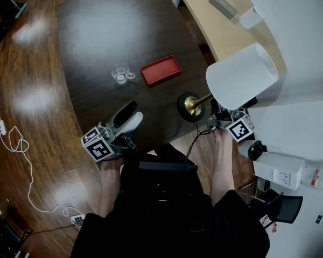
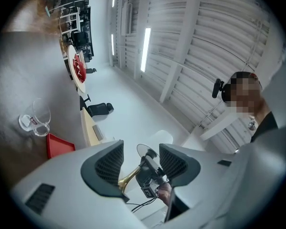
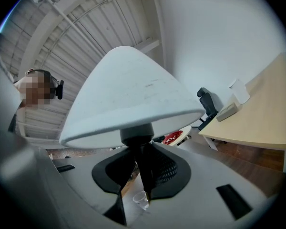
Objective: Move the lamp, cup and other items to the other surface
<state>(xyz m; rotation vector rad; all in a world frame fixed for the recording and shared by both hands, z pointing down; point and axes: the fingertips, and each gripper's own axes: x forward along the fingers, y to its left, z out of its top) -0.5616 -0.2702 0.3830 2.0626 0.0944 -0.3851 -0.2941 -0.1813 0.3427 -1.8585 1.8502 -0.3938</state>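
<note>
Brass-stemmed, white-shaded lamp (image 1: pixel 242 74) clamped by stem in right gripper (image 1: pixel 216 116) jaws, tilted over near edge of dark wooden surface (image 1: pixel 107 31). Left gripper (image 1: pixel 130 114) roughly level at same edge, jaws parted wide, empty.

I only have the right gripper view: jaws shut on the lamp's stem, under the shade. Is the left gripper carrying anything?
Observer: No. The left gripper is open and empty.
Operator: How does the lamp stand?
Observer: It leans: base by the dark table's near edge, shade toward the tan table.
Operator: Besides the cup, what's left to move?
Observer: A red tray, just beside it.
</note>
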